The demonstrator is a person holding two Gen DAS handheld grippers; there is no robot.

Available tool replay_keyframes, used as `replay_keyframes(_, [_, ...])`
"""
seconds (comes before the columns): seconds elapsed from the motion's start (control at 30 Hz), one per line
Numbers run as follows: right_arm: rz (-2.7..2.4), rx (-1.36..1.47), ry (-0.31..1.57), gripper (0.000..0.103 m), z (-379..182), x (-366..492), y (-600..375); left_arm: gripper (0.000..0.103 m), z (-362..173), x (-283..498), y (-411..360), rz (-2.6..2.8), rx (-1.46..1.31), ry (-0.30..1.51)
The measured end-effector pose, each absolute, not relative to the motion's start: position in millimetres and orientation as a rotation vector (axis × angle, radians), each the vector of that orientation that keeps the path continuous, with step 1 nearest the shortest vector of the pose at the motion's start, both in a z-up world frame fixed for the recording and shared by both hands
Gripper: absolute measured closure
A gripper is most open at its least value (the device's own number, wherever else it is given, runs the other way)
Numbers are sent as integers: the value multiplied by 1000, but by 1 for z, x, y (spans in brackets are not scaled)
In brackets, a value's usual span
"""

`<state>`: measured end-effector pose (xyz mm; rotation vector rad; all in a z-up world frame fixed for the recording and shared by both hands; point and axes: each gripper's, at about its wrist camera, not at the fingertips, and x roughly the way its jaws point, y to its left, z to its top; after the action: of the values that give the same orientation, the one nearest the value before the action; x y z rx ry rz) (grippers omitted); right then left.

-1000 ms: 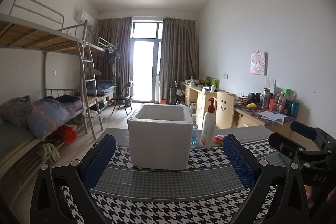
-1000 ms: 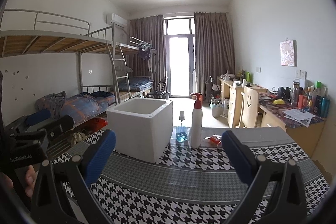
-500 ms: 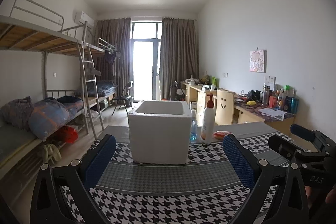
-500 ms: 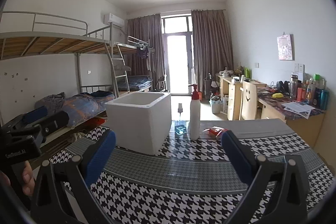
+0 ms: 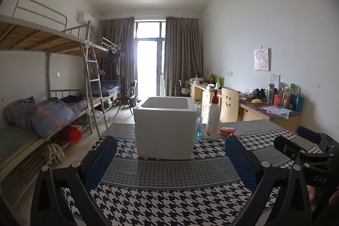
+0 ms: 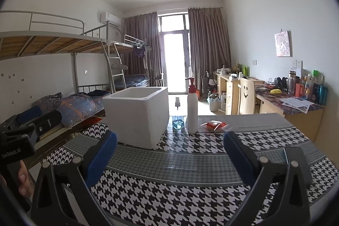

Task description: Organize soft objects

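- The table [image 5: 169,171], covered in a black-and-white houndstooth cloth with grey bands, fills the lower half of both views.
- The white foam box [image 5: 165,128] stands open-topped on the table, centre frame in the left wrist view and left of centre in the right wrist view [image 6: 136,115]; what lies inside cannot be seen.
- The left gripper [image 5: 170,157] sits at the bottom of its view, its 2 blue-padded fingers spread wide with nothing between them, above the cloth.
- The right gripper [image 6: 169,154] is likewise spread wide and empty, low in its frame.
- A white pump bottle [image 6: 192,109] with a red top stands upright just right of the box.
- A small blue-tinted glass bottle [image 6: 177,120] stands between box and pump bottle.
- A red-orange soft packet [image 6: 215,124] lies flat on the table right of the pump bottle, centre right.
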<state>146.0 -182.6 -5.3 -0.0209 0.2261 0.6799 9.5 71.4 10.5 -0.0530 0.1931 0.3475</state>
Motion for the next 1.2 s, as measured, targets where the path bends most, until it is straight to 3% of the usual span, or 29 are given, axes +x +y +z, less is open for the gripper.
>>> replay_keyframes(1.2, [642,-34,253,1,-22,140,-186,1,-5,6,72,357,-47,220])
